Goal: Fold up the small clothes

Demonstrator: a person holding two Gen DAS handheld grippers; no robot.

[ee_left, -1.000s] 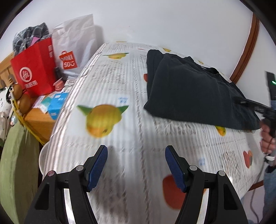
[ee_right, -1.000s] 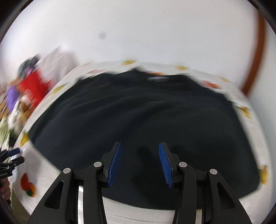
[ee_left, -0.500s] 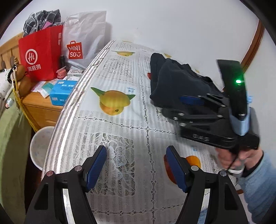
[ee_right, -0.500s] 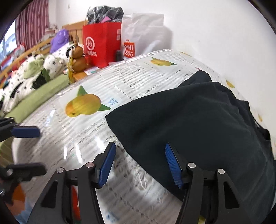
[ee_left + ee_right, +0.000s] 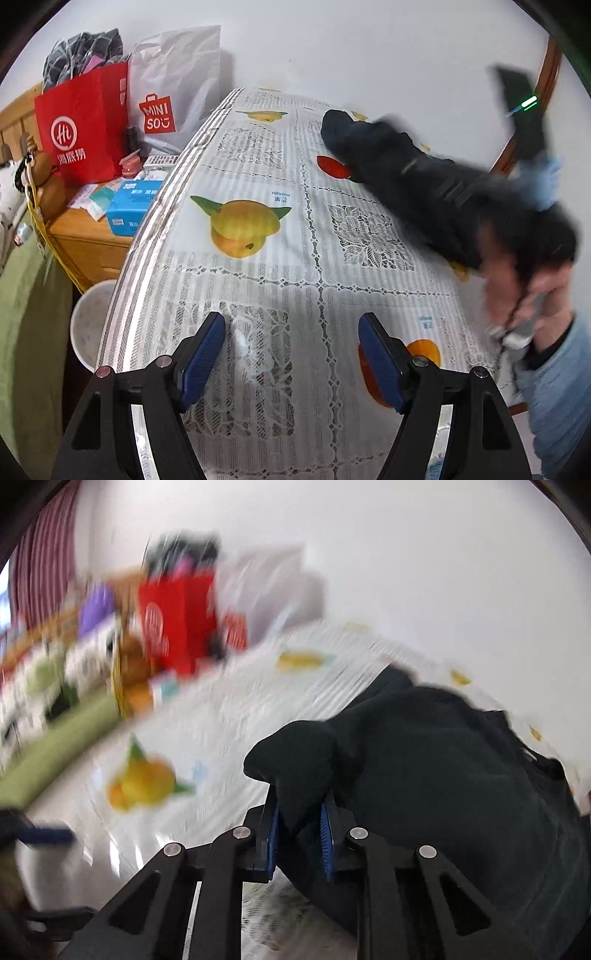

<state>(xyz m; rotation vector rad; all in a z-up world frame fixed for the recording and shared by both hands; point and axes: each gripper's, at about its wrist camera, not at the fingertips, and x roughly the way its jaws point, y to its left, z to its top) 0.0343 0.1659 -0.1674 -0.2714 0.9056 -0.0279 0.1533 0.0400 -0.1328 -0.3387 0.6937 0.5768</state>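
Folding is under way, I'd say: the right tongs (image 5: 301, 843) are closed on a bunched corner of the dark garment (image 5: 443, 775), the blue pads (image 5: 274, 834) pinching a tuft of cloth that pokes up between them. Most of the garment lies on the far right part of the counter (image 5: 266, 295), against the white wall; in the left view it reads as a dark blurred band running from the far end toward the hand (image 5: 524, 288) gripping the right tool, so just how it lies I cannot tell.

Left tongs (image 5: 291, 354) are wide open and hold nothing, hovering over the bare lace cloth with its fruit prints, well apart from the garment.

Next, I'd guess, the pinched corner has to be carried across the garment and laid down flat, with the left tongs coming in to take or steady another edge.

Beyond the counter's left edge stand a red bag (image 5: 81, 125), a white Miniso bag (image 5: 173, 85), a blue box (image 5: 133, 208) and a white bowl (image 5: 92, 321) lower down. None sits in the fold's path.
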